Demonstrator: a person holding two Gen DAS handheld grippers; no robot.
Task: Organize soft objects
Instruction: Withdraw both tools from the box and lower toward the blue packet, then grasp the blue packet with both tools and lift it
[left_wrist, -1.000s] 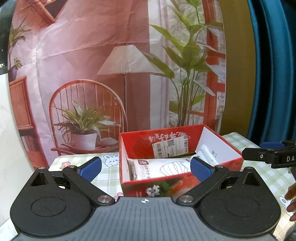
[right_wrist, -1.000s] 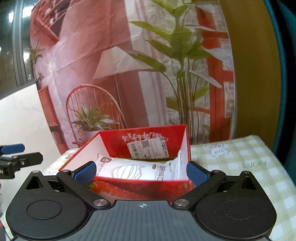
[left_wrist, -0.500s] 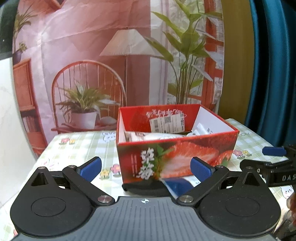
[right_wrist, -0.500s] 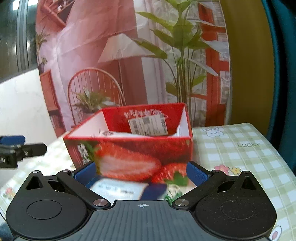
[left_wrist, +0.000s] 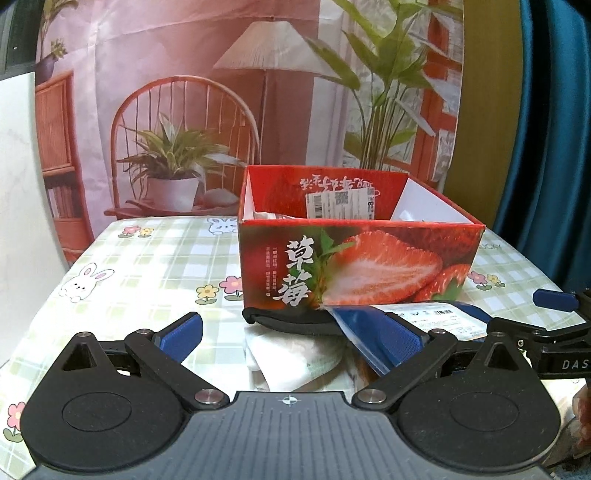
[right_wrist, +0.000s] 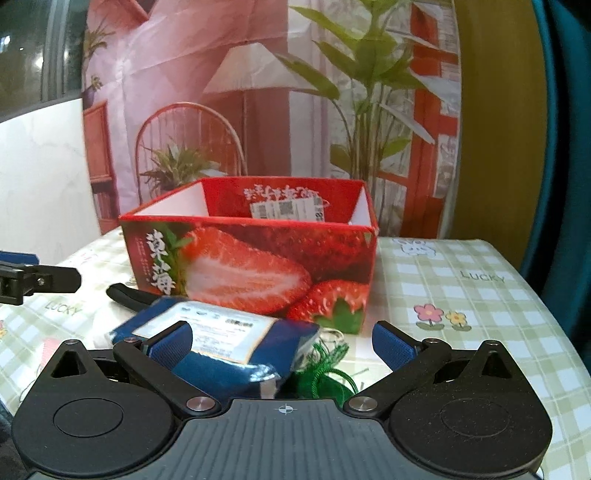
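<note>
A red strawberry-print box (left_wrist: 360, 271) (right_wrist: 251, 266) stands open on the checked tablecloth, with white packets just showing above its rim. In front of it lie a blue packet with a white label (right_wrist: 221, 341) (left_wrist: 436, 317), a black soft item (left_wrist: 291, 319) (right_wrist: 129, 295), a white folded packet (left_wrist: 295, 356) and a green netted tangle (right_wrist: 325, 373). My left gripper (left_wrist: 291, 336) is open, low over the white packet. My right gripper (right_wrist: 282, 341) is open, straddling the blue packet's near end. Each gripper's fingers show at the edge of the other's view.
The green-checked tablecloth (left_wrist: 147, 258) with rabbits and flowers covers the table, its edges near at left and right. A printed backdrop (left_wrist: 258, 92) hangs behind the box. A teal curtain (left_wrist: 546, 129) is at the right. Part of a hand (left_wrist: 583, 417) shows at the lower right.
Both grippers have dropped from above the box rim to table height in front of it. The box interior has passed out of sight and the loose items before the box have come into view.
</note>
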